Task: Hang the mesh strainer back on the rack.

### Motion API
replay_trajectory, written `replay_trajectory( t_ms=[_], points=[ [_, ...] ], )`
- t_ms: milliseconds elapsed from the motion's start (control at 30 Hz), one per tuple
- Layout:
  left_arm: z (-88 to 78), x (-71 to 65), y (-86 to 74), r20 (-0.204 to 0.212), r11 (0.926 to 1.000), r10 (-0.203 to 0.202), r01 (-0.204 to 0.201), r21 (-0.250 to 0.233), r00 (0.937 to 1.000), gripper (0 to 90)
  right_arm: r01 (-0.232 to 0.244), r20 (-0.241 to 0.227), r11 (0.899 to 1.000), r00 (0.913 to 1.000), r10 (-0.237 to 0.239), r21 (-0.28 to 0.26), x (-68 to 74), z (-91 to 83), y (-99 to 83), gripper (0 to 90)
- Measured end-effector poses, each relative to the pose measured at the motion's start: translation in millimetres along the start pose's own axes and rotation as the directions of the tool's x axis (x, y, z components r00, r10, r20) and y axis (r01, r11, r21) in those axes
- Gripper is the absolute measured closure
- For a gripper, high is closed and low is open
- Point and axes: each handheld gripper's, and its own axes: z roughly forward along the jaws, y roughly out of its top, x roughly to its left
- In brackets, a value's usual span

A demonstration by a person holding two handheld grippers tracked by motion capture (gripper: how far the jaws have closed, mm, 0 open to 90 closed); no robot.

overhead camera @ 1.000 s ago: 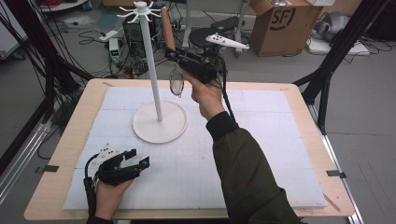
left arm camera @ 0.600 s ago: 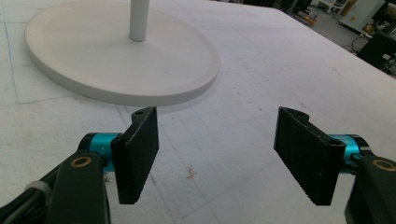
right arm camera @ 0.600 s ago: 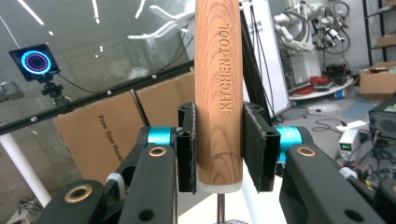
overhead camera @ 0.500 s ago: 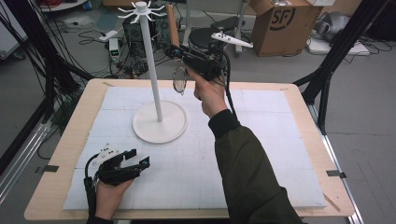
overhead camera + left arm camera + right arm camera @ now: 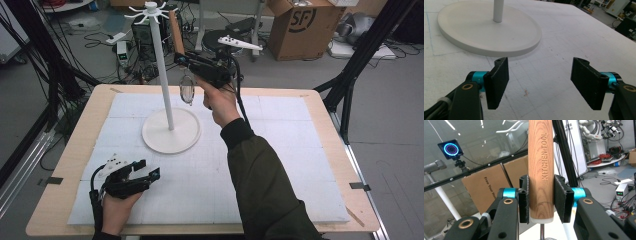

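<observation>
Since a sec ago the right gripper (image 5: 187, 61) has lifted the strainer (image 5: 187, 89) toward the rack (image 5: 159, 75) top — jaws pinching its stiff, light wooden handle (image 5: 541, 167) low, mesh dangling; left gripper (image 5: 142, 175) jaws spread on the surface (image 5: 280, 165).

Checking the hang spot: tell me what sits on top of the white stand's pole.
A white ring of curved hooks crowns the white stand's pole. All visible hooks look bare. The right tongs hold the wooden-handled utensil beside it; the handle may hide a hook.
</observation>
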Motion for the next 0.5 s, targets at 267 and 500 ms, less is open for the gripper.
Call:
replay_trajectory(
  t_ms=[267,500],
  points=[
    [0.1,0.2,0.0,0.001,1.0,0.0,0.0,0.003,1.0,31.4,0.053,0.032,0.998,0.998,-0.054,0.031,7.0,11.5,-4.6,68.8],
    [0.0,-0.1,0.0,0.0,1.0,-0.001,0.001,0.001,1.0,31.3,0.078,0.065,0.996,0.9946,-0.08,0.037,9.2,15.4,-7.2,68.5]
  ],
)
